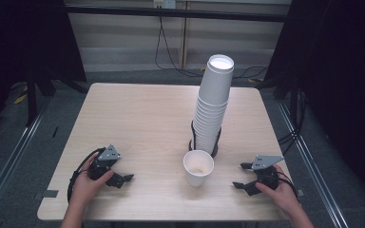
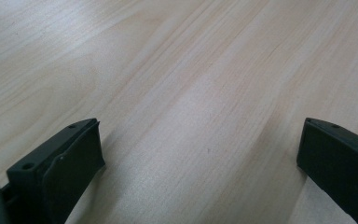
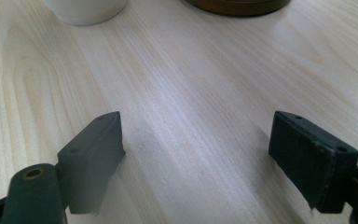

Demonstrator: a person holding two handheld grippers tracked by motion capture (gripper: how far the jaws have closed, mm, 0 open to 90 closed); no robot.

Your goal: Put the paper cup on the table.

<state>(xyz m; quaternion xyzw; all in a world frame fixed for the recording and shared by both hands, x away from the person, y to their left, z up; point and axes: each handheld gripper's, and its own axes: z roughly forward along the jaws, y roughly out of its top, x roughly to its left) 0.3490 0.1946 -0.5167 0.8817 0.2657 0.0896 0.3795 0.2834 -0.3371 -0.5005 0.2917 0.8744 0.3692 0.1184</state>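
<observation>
The right gripper (image 3: 196, 140) is seen with jaws spread wide over the bare counter (image 3: 191, 84). Ahead lie a white cup base (image 3: 86, 10) and a dark round base (image 3: 237, 5).

A high camera looks forward and down over the whole table (image 1: 138, 114). Each gripper camera skims low along its jaws; ahead of the right one, the single cup (image 3: 85, 10).

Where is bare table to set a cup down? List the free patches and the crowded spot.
Free: the table's far-left stretch left of the cup stack; the near strip between the left gripper and the single cup. Crowded: single cup close before the stack's base.
</observation>
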